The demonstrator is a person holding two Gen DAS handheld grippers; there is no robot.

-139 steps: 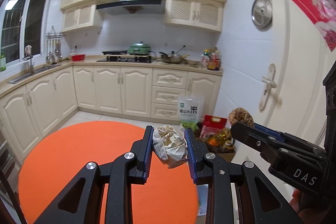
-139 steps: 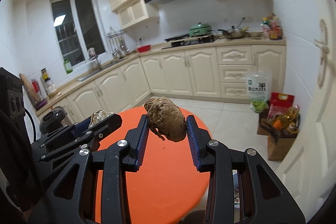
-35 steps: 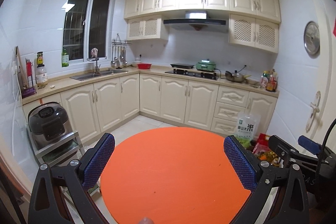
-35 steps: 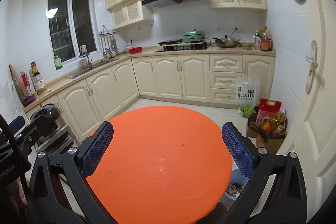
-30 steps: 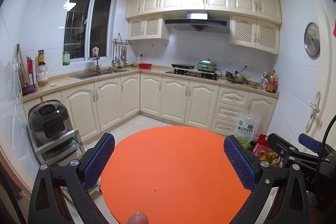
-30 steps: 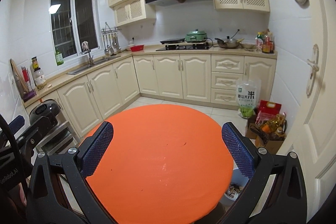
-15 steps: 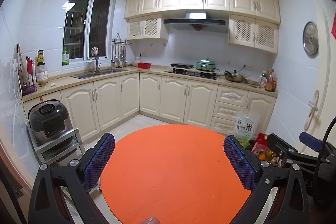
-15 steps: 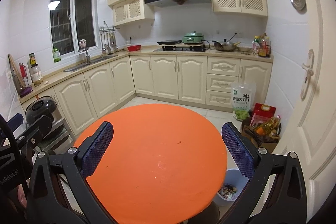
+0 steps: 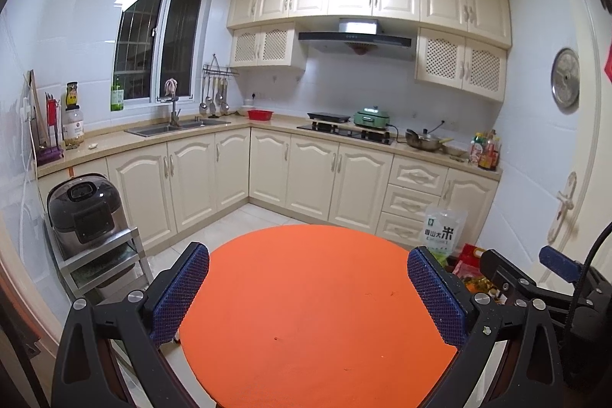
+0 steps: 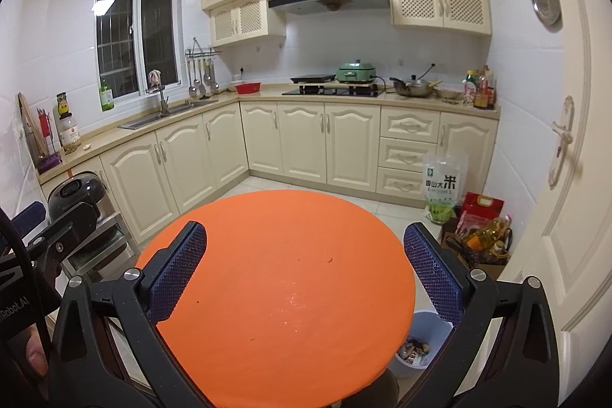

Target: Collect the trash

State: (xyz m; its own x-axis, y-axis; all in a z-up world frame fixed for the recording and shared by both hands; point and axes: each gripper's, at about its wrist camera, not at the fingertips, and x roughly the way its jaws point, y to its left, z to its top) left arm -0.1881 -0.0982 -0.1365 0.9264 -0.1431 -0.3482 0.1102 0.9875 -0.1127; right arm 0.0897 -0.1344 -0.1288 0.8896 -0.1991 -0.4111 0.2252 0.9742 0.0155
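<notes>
Both grippers, left gripper [image 9: 308,293] and right gripper [image 10: 306,274], hold fingers wide apart, empty, above the orange table [image 10: 275,278]. Trash [image 10: 415,350] lies in the bin [image 10: 434,322], near right; collection appears complete.

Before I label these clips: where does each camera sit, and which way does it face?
Left wrist: on the left gripper, above the orange table, facing the stove; its open fingers and the right gripper show.
Right wrist: on the right gripper, facing likewise, further right; its open fingers, the left gripper and the bin show.
Shared: table, stove, sink, rice bag, door.
</notes>
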